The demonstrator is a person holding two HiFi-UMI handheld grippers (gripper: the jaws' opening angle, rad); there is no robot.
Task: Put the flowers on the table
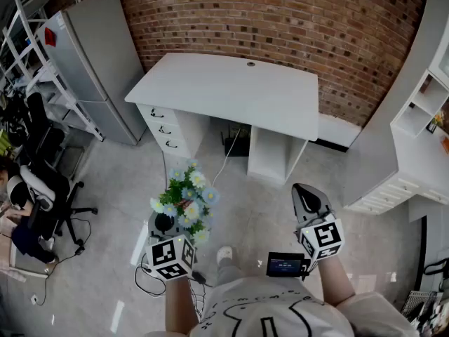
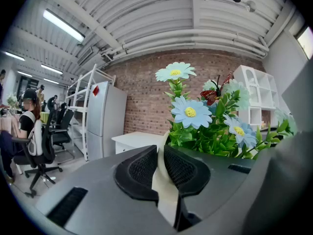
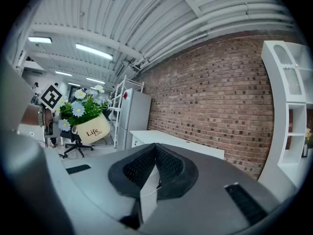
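Observation:
A bunch of pale blue and white artificial flowers (image 1: 184, 201) stands in a cream pot printed "Life" (image 3: 90, 129). My left gripper (image 1: 168, 225) is shut on the pot's rim (image 2: 164, 180) and holds it in the air at waist height over the floor. The blooms (image 2: 205, 121) rise just beyond the jaws. The white table (image 1: 231, 90) stands ahead against the brick wall, some way beyond the flowers. My right gripper (image 1: 306, 192) hovers at the right with its jaws shut (image 3: 155, 151) and nothing between them.
A grey refrigerator (image 1: 98, 62) and a metal rack (image 1: 35, 41) stand left of the table. Black office chairs (image 1: 42, 188) and a seated person (image 2: 27, 126) are at the far left. A white shelf unit (image 1: 421, 118) lines the right. Cables (image 1: 224, 160) trail under the table.

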